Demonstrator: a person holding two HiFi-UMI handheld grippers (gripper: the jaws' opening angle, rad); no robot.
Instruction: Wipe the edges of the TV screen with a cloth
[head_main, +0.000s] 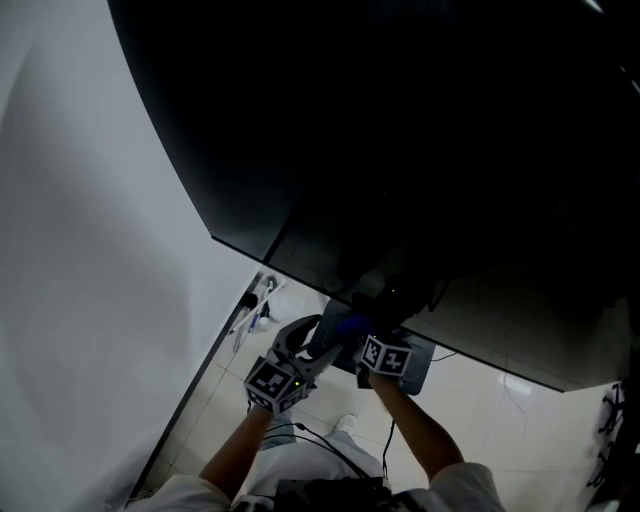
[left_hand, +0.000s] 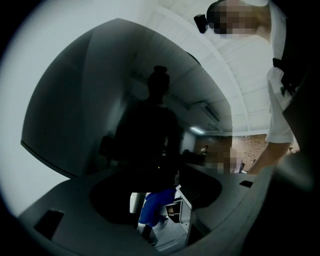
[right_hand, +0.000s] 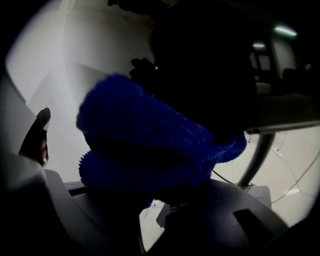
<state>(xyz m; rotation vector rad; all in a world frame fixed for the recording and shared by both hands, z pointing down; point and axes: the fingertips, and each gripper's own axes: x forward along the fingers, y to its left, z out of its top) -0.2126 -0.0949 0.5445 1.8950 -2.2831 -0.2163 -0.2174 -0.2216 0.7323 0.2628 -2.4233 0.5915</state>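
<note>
The large dark TV screen (head_main: 420, 150) fills most of the head view, and its lower edge (head_main: 300, 278) runs just above both grippers. My right gripper (head_main: 362, 338) is shut on a bunched blue knitted cloth (head_main: 346, 327), held up against the underside of the TV. That cloth (right_hand: 150, 145) fills the middle of the right gripper view, pinched at the right gripper (right_hand: 157, 180). My left gripper (head_main: 303, 342) sits close beside it on the left, jaws apart and empty. In the left gripper view, the cloth (left_hand: 155, 202) shows beyond the left gripper (left_hand: 161, 217), and the screen (left_hand: 100, 115) mirrors a dark figure.
A white wall (head_main: 90, 250) stands to the left of the TV. Pale floor tiles (head_main: 490, 400) lie below, with loose cables (head_main: 255, 303) by the wall. A TV stand leg (right_hand: 257, 155) rises at the right. The person's arm and white shirt (left_hand: 277, 100) are close by.
</note>
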